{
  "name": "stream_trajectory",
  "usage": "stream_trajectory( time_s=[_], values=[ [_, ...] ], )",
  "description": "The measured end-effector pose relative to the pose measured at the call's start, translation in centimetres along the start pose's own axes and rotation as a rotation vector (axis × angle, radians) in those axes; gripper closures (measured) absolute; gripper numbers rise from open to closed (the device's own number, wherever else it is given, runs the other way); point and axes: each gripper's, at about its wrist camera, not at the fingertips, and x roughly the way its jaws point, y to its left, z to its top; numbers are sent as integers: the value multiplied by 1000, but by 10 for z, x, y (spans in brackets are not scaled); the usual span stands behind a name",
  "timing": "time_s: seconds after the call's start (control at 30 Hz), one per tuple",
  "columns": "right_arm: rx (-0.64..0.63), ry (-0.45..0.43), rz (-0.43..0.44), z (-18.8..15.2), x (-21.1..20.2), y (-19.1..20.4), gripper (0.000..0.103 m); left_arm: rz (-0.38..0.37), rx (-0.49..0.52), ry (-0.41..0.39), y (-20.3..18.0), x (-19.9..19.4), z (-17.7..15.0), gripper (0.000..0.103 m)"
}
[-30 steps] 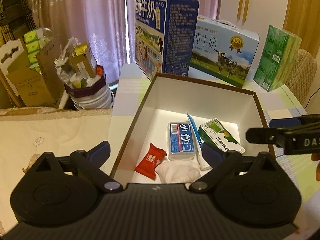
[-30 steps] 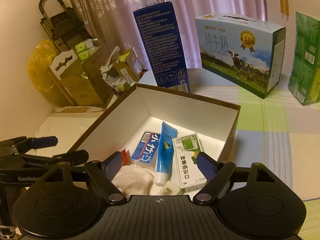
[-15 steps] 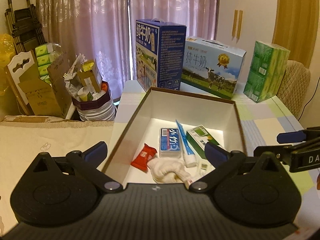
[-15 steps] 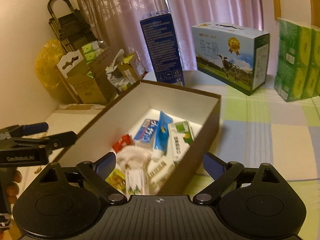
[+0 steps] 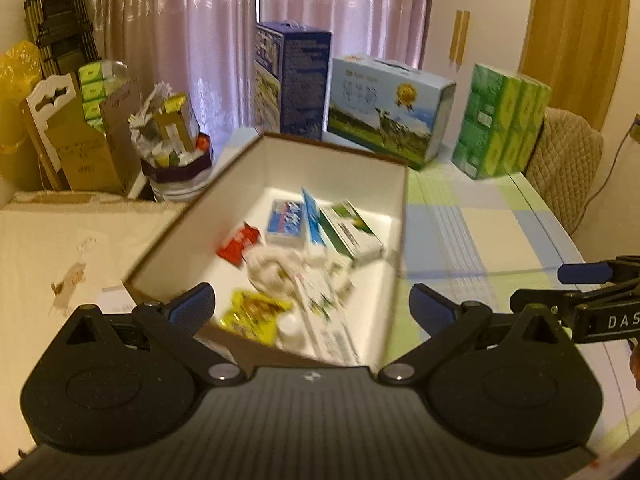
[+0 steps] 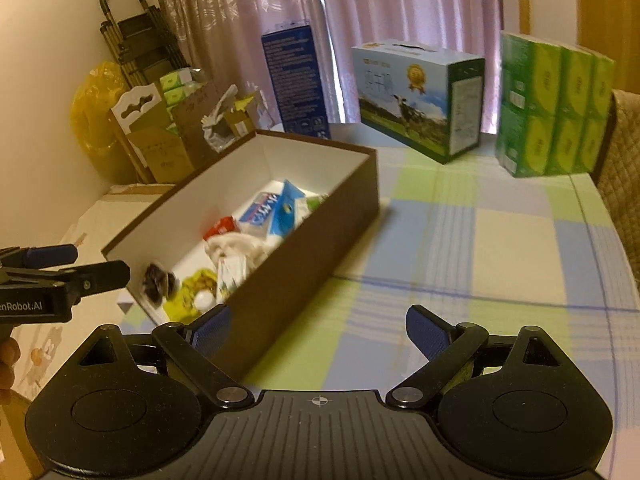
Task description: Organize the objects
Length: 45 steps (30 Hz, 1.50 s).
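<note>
Pink lace curtains (image 6: 360,12) hang behind a table covered by a pale checked cloth (image 6: 480,248) in green, blue and cream. At the table's far edge stand a tall dark blue carton (image 6: 296,80), a milk box printed with a cow (image 6: 416,100) and a green pack of tissues (image 6: 556,108). To the left, off the table, cardboard boxes (image 5: 88,140) and a folded black trolley (image 6: 136,36) crowd the corner.

On the cloth sits a long brown box with a white inside (image 6: 312,236), open at the top. It holds a jumble: a blue and white packet (image 5: 286,220), a blue tube (image 6: 286,210), a green and white carton (image 5: 352,232), a red wrapper (image 5: 238,244), a white cloth (image 6: 230,246) and a yellow packet (image 5: 252,316). Motion blur smears the nearest items, so their labels cannot be read.

The left gripper (image 5: 312,308) hovers at the box's near end, fingers spread wide and empty. The right gripper (image 6: 318,330) is beside the box over bare cloth, also spread and empty.
</note>
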Motion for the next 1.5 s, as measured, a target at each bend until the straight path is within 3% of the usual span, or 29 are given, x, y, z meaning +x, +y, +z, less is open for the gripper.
stream_trajectory(
  time_s=[0.47,0.67,1.5],
  values=[
    [33,38,-31,-67,-63,-46,12,-38,15,120,-85,-19,-60,1],
    [37,48,-44,-86,-82,-58,12,-47,17,137,-109,-29,-77,1],
    [42,76,-48,-117,-98,-68,12,-45,17,150,-134,-49,-104,1]
  ],
)
